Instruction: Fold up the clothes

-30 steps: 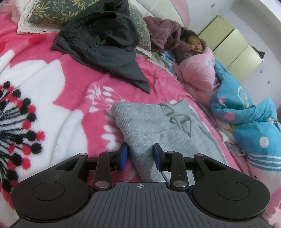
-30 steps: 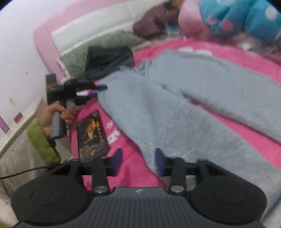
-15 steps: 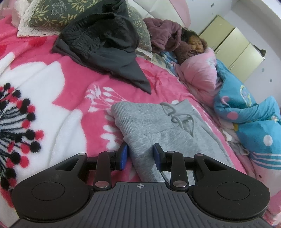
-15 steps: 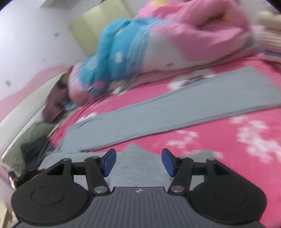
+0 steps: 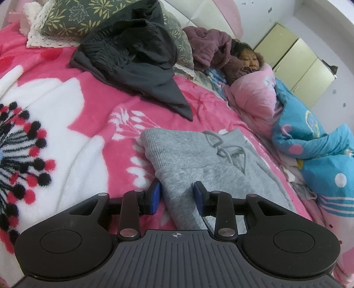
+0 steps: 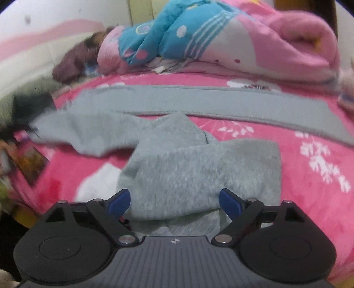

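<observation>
Left wrist view: the left gripper [image 5: 176, 195] points down at the waistband end of the grey sweatpants [image 5: 199, 164], which lie on the pink floral blanket [image 5: 93, 124] covering the bed. A ridge of the grey fabric rises between the two blue pads [image 5: 154, 196]; the jaws stand narrow around it, and the pads appear to pinch that fold, though the exact contact is hard to make out. The drawstring [image 5: 223, 150] lies just ahead of the gripper, on top of the waistband. Farther ahead and to the left, a dark grey garment [image 5: 137, 64] is heaped against a green leaf-print pillow [image 5: 73, 20]. Ahead and to the right, a person [image 5: 247, 59] lies under a pink and blue quilt [image 5: 309, 137], with a purple garment [image 5: 210, 48] bunched beside their head. Yellow-green cabinets [image 5: 296, 64] stand against the far wall.

Right wrist view: this picture is blurred. The right gripper [image 6: 174, 202] has its jaws opening wide, and the folded-over leg end of the grey sweatpants [image 6: 199, 168] lies between the blue pads [image 6: 230, 202] without either pad pressing on it, so the cloth is released. One pant leg stretches flat across the blanket [image 6: 314, 168] ahead of the gripper, from left to right. Beyond it lies the pink and blue quilt [image 6: 199, 39]. To the left of the gripper, at the bed's edge, a dark flat item [image 6: 31, 164] rests on the blanket; I cannot tell what it is.
</observation>
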